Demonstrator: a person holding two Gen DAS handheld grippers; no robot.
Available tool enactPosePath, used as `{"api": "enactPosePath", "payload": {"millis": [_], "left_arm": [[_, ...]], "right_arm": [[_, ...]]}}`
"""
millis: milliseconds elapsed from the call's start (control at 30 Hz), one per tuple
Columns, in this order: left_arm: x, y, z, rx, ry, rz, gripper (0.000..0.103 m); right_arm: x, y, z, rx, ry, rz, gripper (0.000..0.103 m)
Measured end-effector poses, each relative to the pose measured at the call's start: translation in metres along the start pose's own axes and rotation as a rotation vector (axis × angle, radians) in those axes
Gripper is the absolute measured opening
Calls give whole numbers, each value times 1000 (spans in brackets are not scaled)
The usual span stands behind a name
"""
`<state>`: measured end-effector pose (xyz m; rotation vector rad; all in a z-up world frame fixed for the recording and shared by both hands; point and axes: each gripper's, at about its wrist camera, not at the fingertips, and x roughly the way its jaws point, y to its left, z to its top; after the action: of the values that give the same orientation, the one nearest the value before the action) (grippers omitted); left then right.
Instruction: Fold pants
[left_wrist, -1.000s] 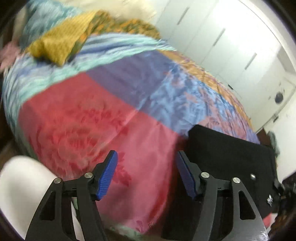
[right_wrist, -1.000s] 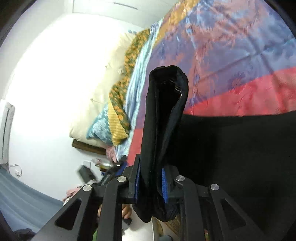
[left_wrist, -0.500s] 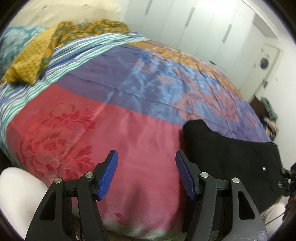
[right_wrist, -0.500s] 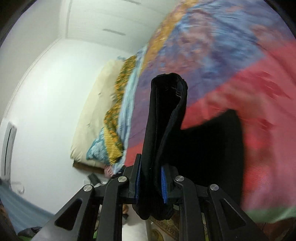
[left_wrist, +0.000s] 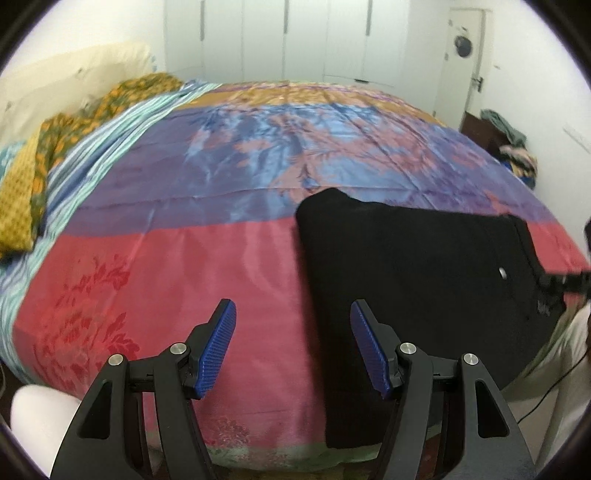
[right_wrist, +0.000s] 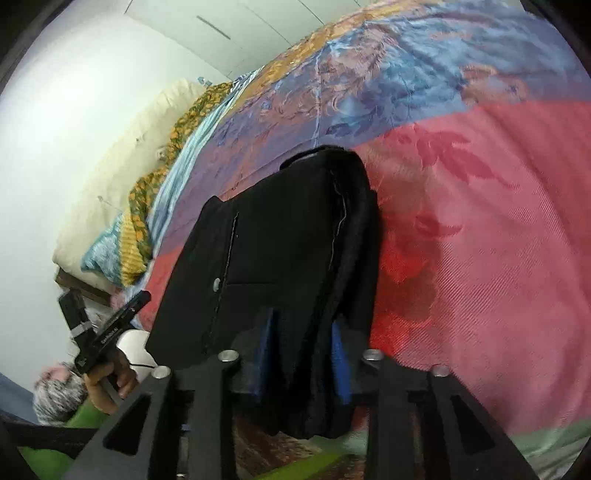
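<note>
The black pants (left_wrist: 417, 280) lie folded on the bed's red band, at its near right. My left gripper (left_wrist: 291, 339) is open and empty, hovering above the bed at the pants' left edge. My right gripper (right_wrist: 303, 343) is shut on a thick fold of the black pants (right_wrist: 280, 236), with cloth bunched between the blue pads; a silver button shows on the fabric. The right gripper's tip shows at the far right of the left wrist view (left_wrist: 565, 284).
A multicoloured bedspread (left_wrist: 207, 206) covers the bed. Yellow and orange patterned pillows (left_wrist: 22, 184) lie at its left end. White wardrobe doors (left_wrist: 295, 40) stand behind. A pile of clothes (left_wrist: 513, 144) sits on furniture at the right.
The left gripper swung to face across the bed and stayed open. The right gripper, still shut on the pants, carried the fold down toward the bed, so the cloth now lies flatter.
</note>
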<state>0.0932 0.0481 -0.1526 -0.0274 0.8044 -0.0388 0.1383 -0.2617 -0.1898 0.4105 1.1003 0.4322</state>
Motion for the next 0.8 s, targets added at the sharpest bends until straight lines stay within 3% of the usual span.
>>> {"api": "enactPosePath", "payload": {"millis": [167,333,467,567,800], "left_arm": [[5,-15,-1,29,44,15,68],[13,-25,-4,49,96,42,68],[15,-25,-7,50,110,50,68],[17,-25,-8,48,123,45,69],[18,-25,-9,49,128,43,70]], "right_arm": [[-30,52,6,-254,-72,-174,41],[-36,112,-16,-472,-51,-134,41],[-12,115,-39,-498,41,-163,41],[9,95,-49,-432,134,-196,39],[10,84,-54,-387,134,-177,38]]}}
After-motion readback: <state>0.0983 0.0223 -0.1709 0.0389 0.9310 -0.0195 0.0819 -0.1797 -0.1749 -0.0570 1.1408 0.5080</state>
